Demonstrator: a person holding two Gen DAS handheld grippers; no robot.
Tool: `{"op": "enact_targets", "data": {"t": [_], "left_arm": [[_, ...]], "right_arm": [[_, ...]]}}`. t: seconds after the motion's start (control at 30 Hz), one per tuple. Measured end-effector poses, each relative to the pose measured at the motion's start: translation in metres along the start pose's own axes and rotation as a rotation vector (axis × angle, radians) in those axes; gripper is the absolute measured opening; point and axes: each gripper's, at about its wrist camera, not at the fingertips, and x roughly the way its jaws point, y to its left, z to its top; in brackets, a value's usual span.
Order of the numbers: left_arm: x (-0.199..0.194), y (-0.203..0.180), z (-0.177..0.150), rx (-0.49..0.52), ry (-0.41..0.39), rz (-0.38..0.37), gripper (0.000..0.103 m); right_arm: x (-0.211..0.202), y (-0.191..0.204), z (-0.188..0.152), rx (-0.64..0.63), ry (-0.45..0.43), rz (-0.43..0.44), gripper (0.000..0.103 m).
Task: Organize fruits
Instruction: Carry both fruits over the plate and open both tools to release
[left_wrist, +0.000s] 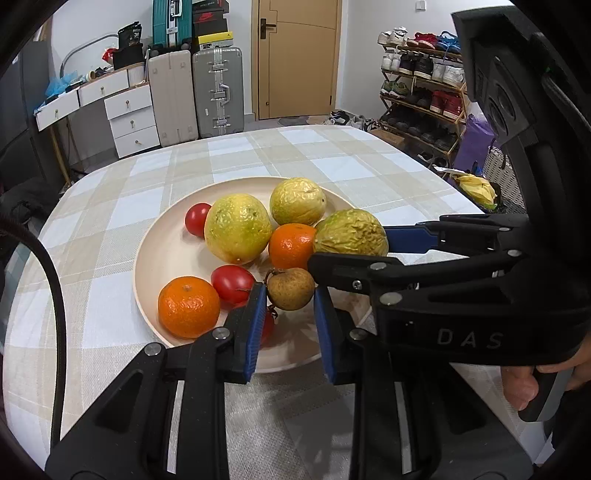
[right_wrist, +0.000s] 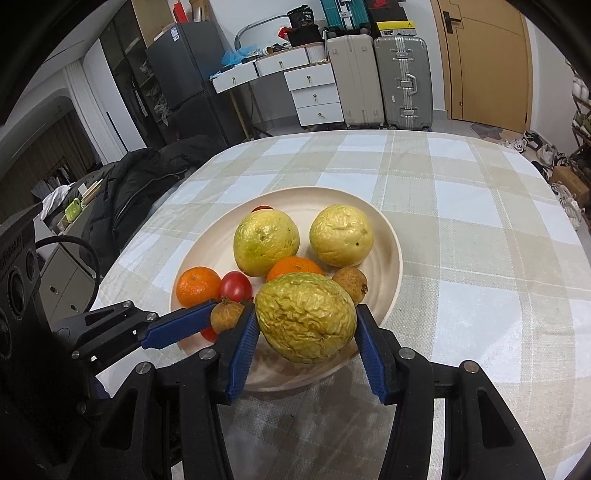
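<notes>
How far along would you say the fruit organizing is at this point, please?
Nearly done, it seems. Already on the plate: two yellow-green fruits, two oranges, tomatoes and a brown fruit. In hand: the left gripper is shut on a small brown fruit, the right gripper on a wrinkled green fruit, both over the plate. Left: release both. No loose fruit shows on the tablecloth.

A round cream plate (left_wrist: 155, 258) sits on the counter (left_wrist: 332, 158) with the checked cloth. In the plate, two big yellow-green fruits (left_wrist: 237, 229) lie side by side at the back. An orange (left_wrist: 291, 245) lies just in front of them. The left tool (left_wrist: 290, 295) holds a small brown round fruit (left_wrist: 290, 288) over the plate's near side. The right tool (right_wrist: 306, 325) holds a wrinkled yellow-green fruit (right_wrist: 306, 317) beside it.
</notes>
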Motion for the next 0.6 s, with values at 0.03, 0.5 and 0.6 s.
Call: {"op": "enact_targets", "data": {"t": [0.03,0.5,0.6], "left_arm": [[0.000,0.000,0.000,0.002,0.000,0.001,0.024],[-0.002,-0.001,-0.002,-0.005,-0.004,-0.024,0.024],[-0.002,0.001,-0.001,-0.016,-0.006,-0.030,0.024]], "right_arm": [[0.000,0.000,0.000,0.000,0.000,0.002,0.053],[-0.010,-0.004,-0.003,-0.012,-0.035,-0.039,0.055],[-0.013,-0.007,-0.004,0.002,-0.038,-0.040,0.056]]}}
